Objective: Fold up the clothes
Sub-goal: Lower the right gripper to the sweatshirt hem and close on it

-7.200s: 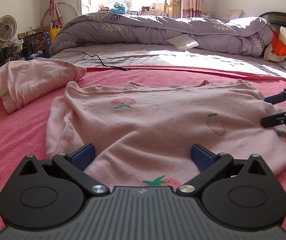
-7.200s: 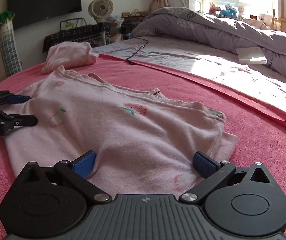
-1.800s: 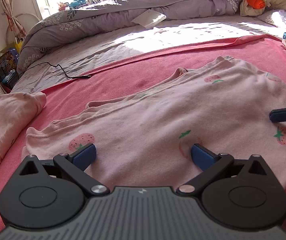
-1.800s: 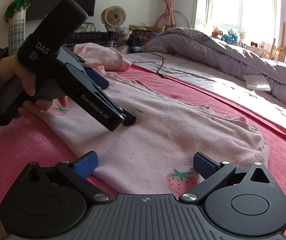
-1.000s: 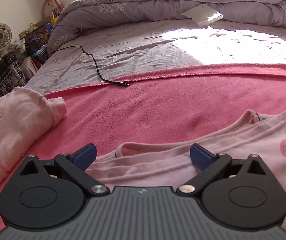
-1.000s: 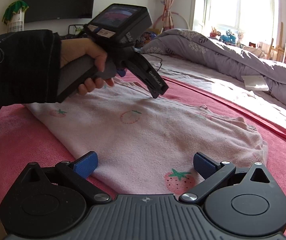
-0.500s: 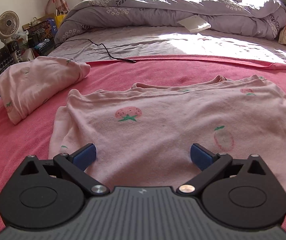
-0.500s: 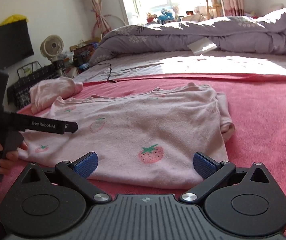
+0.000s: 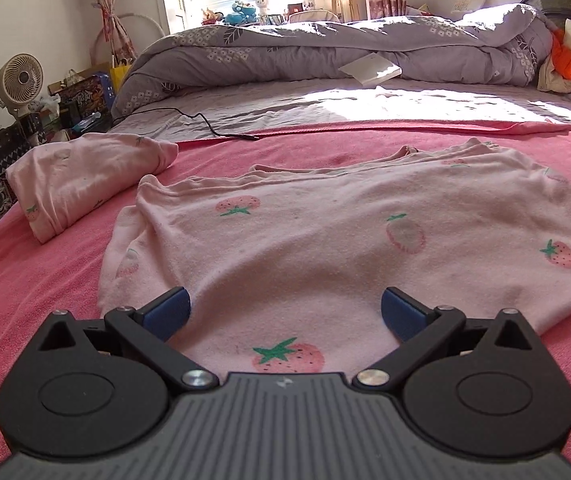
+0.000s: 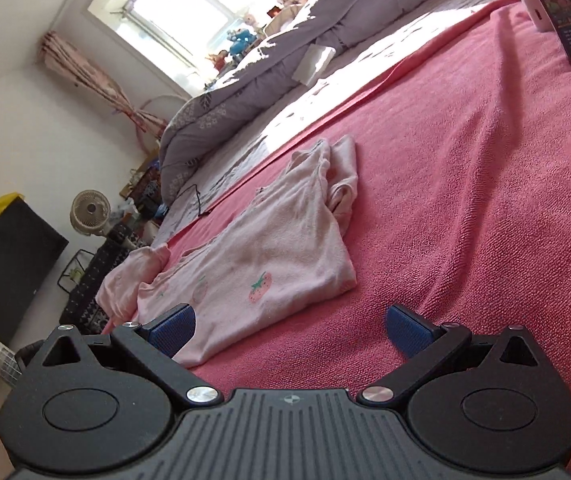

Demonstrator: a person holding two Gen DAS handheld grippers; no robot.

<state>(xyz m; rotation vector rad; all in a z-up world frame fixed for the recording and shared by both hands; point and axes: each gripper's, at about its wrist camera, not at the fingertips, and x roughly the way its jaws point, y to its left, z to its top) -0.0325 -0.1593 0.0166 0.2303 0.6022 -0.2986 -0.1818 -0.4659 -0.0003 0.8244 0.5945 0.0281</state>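
Observation:
A pale pink strawberry-print shirt (image 9: 325, 236) lies spread flat on the pink blanket (image 9: 33, 280), sleeves tucked in. My left gripper (image 9: 285, 312) hovers open over the shirt's near hem, nothing between its blue pads. In the right wrist view the same shirt (image 10: 269, 256) lies ahead and to the left, seen at a strong tilt. My right gripper (image 10: 289, 330) is open over bare blanket (image 10: 465, 208) beside the shirt's near right corner, holding nothing.
A folded pink garment (image 9: 81, 176) rests at the blanket's left edge. Behind are a grey bedsheet, a rumpled purple duvet (image 9: 345, 48), a black cable (image 9: 205, 122) and a white booklet (image 9: 369, 69). A phone (image 10: 565, 12) lies far right. A fan (image 9: 17, 80) stands off the bed.
The right gripper has swung off the shirt to the right and rolled, now over bare blanket. The left gripper has drawn slightly nearer the hem. The shirt has not moved.

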